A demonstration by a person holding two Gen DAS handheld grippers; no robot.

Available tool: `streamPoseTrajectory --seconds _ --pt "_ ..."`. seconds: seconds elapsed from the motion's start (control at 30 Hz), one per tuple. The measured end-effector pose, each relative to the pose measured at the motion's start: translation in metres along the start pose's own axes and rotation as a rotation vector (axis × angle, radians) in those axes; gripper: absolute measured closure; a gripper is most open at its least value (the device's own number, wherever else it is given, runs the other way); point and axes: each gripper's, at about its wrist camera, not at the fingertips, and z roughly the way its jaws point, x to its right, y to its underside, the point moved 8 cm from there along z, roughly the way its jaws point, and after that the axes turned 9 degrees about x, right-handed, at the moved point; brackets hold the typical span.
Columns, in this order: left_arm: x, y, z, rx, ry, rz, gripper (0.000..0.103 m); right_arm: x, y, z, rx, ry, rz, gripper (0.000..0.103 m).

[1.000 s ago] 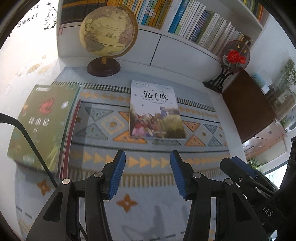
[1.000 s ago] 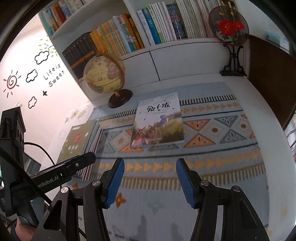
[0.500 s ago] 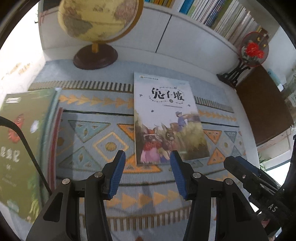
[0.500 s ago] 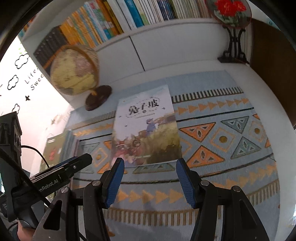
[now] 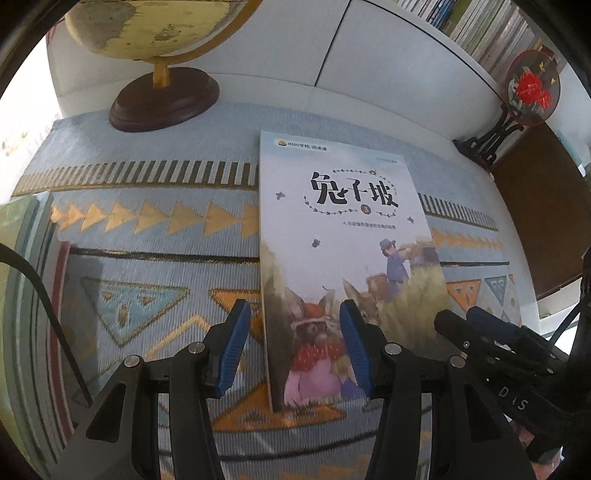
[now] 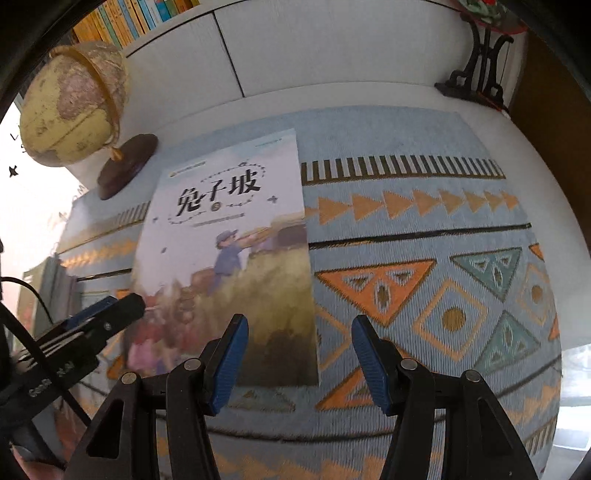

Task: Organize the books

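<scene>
Both my grippers, left gripper [image 5: 290, 341] and right gripper [image 6: 297, 354], are dropping closer, fingers part-open and empty, straddling the picture book's [image 5: 343, 258] near corners. Nothing is being lifted yet; the green stack [image 5: 22, 277] is waiting leftward.

One book [image 5: 343, 236] lies flat on one patterned mat [image 5: 147, 258]. At the mat's left edge sits one stack of books [image 5: 26, 258]; only their edges show, blurred, so their number cannot be told. One globe [image 5: 155, 22] stands at the back. One round fan ornament [image 5: 532, 86] stands on its dark stand. A row of shelved books [image 5: 476, 33] runs along the top, too many and too cropped to count. Two grippers are in view: left [image 5: 291, 347] and right [image 6: 297, 360]. One black cable [image 5: 37, 284] shows.
</scene>
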Motion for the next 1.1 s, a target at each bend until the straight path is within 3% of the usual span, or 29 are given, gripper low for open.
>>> streamPoseTrajectory --seconds 0.17,0.23,0.3,0.67,0.83,1.0,1.1 --pt "0.002 -0.003 0.007 0.016 -0.008 0.017 0.051 -0.001 -0.003 0.011 -0.009 0.026 -0.028 0.047" --pt "0.005 -0.005 0.009 0.021 0.007 0.016 0.043 -0.001 -0.007 0.014 -0.001 0.026 -0.033 0.047" --pt "0.007 -0.006 0.010 0.028 0.014 0.011 0.041 -0.002 -0.010 0.017 0.001 0.030 -0.036 0.047" --pt "-0.007 -0.001 0.002 0.036 -0.028 -0.019 0.041 0.002 -0.017 0.022 0.023 0.031 -0.008 0.047" --pt "-0.006 0.004 0.001 0.031 0.002 0.004 0.043 0.000 -0.017 0.022 0.033 0.032 -0.050 0.046" --pt "0.006 0.011 -0.001 0.015 0.083 0.005 0.047 -0.014 -0.014 0.020 0.023 -0.052 -0.058 0.046" --pt "0.010 0.016 -0.001 0.010 0.070 0.028 0.048 -0.022 -0.008 0.017 0.010 -0.073 -0.079 0.048"
